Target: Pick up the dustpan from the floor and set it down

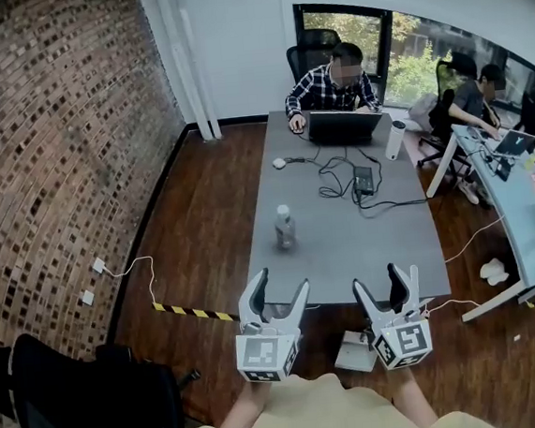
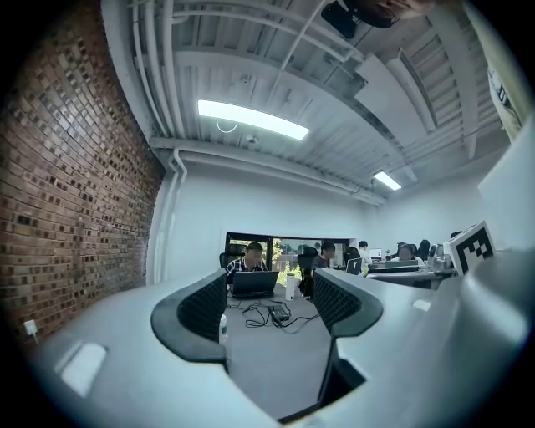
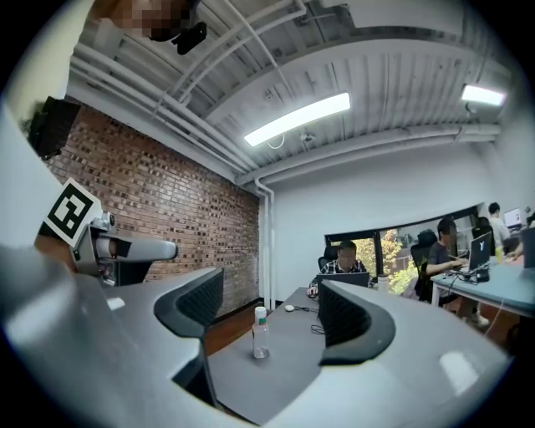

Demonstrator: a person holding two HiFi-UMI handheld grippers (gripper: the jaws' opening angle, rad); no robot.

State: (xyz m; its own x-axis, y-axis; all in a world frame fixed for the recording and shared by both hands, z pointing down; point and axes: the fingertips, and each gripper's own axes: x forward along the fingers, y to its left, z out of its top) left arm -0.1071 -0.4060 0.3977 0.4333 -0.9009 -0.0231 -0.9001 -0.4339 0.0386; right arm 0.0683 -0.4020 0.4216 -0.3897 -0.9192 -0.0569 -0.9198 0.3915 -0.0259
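No readable text or numbers; only square black-white markers on left tool (image 1: 280,286), right tool (image 1: 387,281)

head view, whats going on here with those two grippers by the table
A person stands at the near end of a long grey table, holding the left gripper and right gripper level over it. Both have their fingers apart with nothing between them. A small bottle stands on the table ahead. A white thing on the floor by the table end may be the dustpan; neither gripper touches it.
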